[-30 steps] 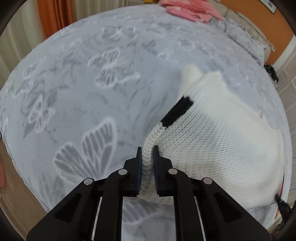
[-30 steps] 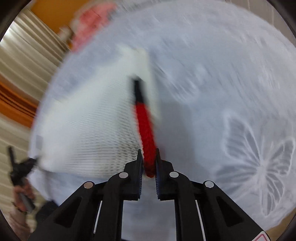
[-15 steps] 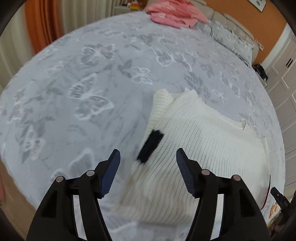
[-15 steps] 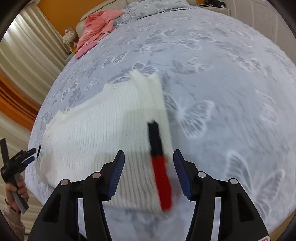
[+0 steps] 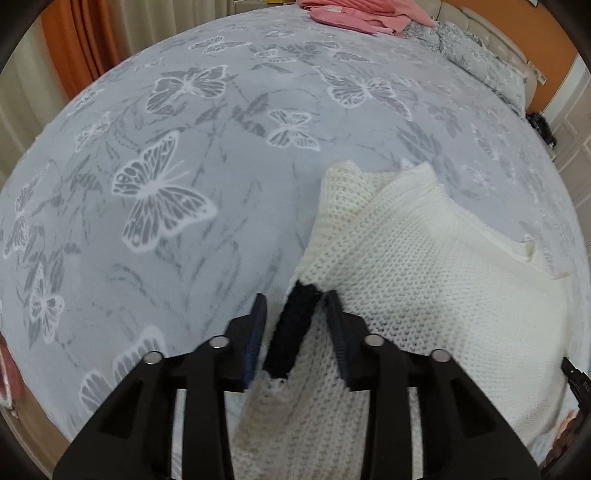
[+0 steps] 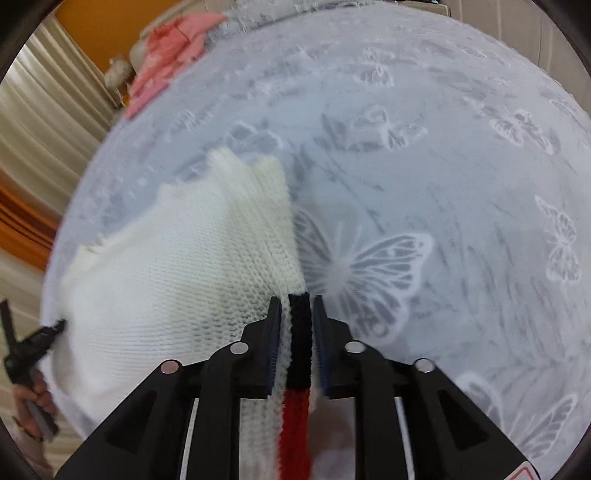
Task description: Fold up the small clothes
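Having let go of the white sweater (image 5: 424, 295) half a second ago, the left claw (image 5: 295, 328) and right claw (image 6: 297, 332) are closing again around its black-trimmed edges on the bed (image 5: 221, 184), not yet clenched, likely starting the next fold.

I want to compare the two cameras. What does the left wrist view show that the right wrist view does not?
Only the left wrist view: the left gripper, jaws closing around the sweater's black band, and an orange curtain.
Only the right wrist view: the right gripper, jaws closing around a black and red band.
Both: the white knit sweater on the butterfly bedspread, and pink clothes far away.
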Demonstrator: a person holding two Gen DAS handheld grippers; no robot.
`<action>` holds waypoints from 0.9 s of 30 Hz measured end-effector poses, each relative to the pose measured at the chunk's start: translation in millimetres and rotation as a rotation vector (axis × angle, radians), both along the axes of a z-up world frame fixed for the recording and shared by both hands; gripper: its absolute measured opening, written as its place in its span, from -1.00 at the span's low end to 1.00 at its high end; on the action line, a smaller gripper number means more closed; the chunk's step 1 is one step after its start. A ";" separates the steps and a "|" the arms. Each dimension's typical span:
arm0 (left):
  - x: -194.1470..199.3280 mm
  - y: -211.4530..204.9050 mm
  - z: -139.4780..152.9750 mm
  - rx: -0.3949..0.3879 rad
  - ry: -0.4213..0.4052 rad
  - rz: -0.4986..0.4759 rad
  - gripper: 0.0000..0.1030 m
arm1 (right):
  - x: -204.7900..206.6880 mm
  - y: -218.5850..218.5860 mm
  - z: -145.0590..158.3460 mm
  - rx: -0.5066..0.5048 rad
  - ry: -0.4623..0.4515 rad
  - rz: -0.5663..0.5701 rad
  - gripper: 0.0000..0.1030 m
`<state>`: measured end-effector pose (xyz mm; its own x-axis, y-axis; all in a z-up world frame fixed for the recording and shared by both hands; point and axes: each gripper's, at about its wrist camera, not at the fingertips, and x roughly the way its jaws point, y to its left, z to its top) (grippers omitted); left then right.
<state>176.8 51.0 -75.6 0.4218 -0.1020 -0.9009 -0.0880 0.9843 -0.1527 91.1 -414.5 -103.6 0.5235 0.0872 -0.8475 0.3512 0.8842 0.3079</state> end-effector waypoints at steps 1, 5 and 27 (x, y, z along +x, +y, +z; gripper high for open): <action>-3.2 3.7 2.8 -0.026 -0.003 0.004 -0.25 | -8.8 2.7 7.8 0.004 -0.014 -0.003 -0.23; -40.5 26.5 19.1 -0.112 -0.039 0.055 0.17 | -51.4 15.1 17.0 0.041 -0.021 -0.021 0.34; -96.0 58.7 -2.6 -0.359 0.089 0.291 -0.72 | -105.9 3.3 -3.6 0.309 -0.065 -0.176 -0.80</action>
